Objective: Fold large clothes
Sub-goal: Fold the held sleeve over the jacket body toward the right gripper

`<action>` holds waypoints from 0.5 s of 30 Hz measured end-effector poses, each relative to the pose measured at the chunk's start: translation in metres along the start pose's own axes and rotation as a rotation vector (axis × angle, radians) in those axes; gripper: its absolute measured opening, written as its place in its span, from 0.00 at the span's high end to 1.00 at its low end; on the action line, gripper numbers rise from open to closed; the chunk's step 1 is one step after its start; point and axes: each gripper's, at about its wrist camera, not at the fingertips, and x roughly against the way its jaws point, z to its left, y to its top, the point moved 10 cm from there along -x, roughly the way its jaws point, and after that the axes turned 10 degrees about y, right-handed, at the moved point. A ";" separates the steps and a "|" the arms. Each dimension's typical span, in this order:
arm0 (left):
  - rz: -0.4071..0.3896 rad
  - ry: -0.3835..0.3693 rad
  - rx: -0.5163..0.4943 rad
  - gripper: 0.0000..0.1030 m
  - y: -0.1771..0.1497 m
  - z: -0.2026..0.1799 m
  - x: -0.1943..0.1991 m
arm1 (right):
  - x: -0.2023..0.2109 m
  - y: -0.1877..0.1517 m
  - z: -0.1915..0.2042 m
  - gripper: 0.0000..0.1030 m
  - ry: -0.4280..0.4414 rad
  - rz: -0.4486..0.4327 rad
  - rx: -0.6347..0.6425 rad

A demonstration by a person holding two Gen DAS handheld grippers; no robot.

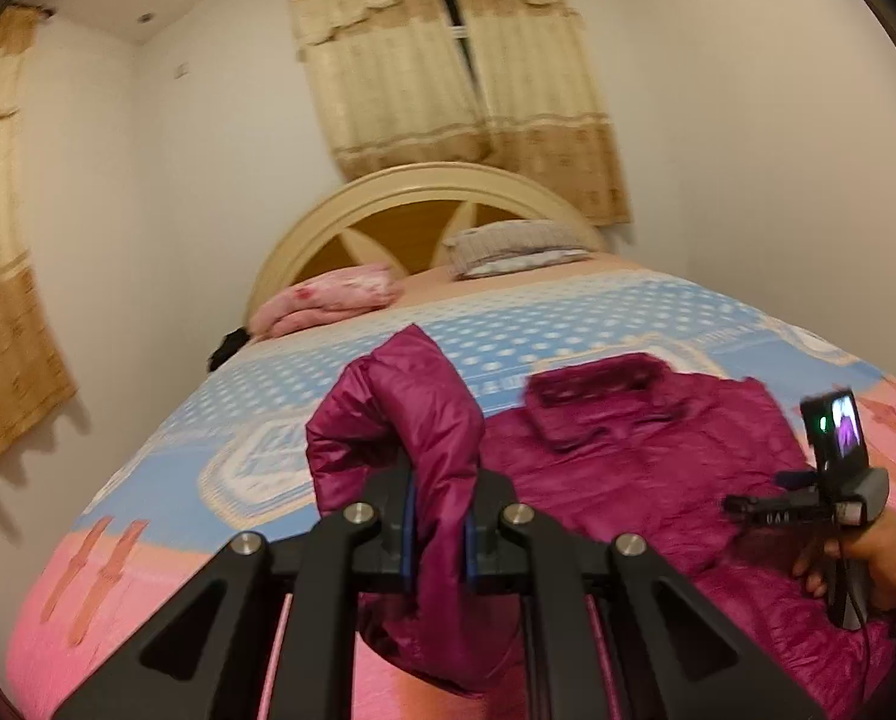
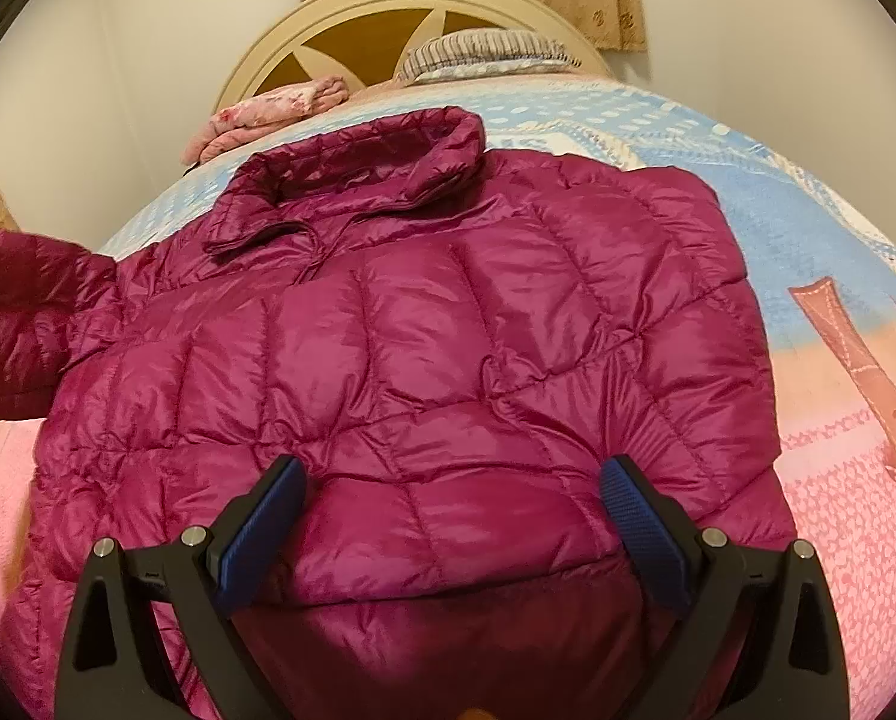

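Note:
A magenta quilted puffer jacket (image 2: 435, 348) lies flat on the bed, collar (image 2: 363, 174) toward the headboard. My left gripper (image 1: 438, 525) is shut on the jacket's left sleeve (image 1: 405, 414) and holds it lifted above the bed; the raised sleeve also shows at the left edge of the right wrist view (image 2: 21, 318). My right gripper (image 2: 451, 531) is open, its blue pads over the jacket's lower part near the hem. The right gripper also shows in the left wrist view (image 1: 820, 498), held in a hand over the jacket's right side (image 1: 658, 468).
The bed has a blue, white and pink patterned cover (image 1: 568, 312). A pink folded blanket (image 1: 327, 300) and a striped pillow (image 1: 514, 246) lie by the cream headboard (image 1: 411, 192). Curtains (image 1: 466, 72) hang behind. A wall runs along the bed's left side.

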 end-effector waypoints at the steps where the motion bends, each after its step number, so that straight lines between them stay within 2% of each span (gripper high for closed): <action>1: -0.002 -0.009 -0.012 0.88 0.002 -0.008 -0.001 | 0.009 0.003 -0.001 0.04 0.014 -0.015 -0.017; 3: 0.004 -0.036 -0.029 0.88 0.003 -0.031 -0.007 | 0.036 0.017 -0.004 0.04 0.017 -0.094 -0.035; 8: 0.035 -0.105 -0.033 0.88 0.003 -0.078 -0.018 | 0.079 0.029 -0.022 0.04 -0.049 -0.205 -0.026; 15: 0.065 -0.150 -0.097 0.88 -0.008 -0.143 -0.034 | 0.091 0.010 -0.045 0.04 -0.085 -0.237 -0.047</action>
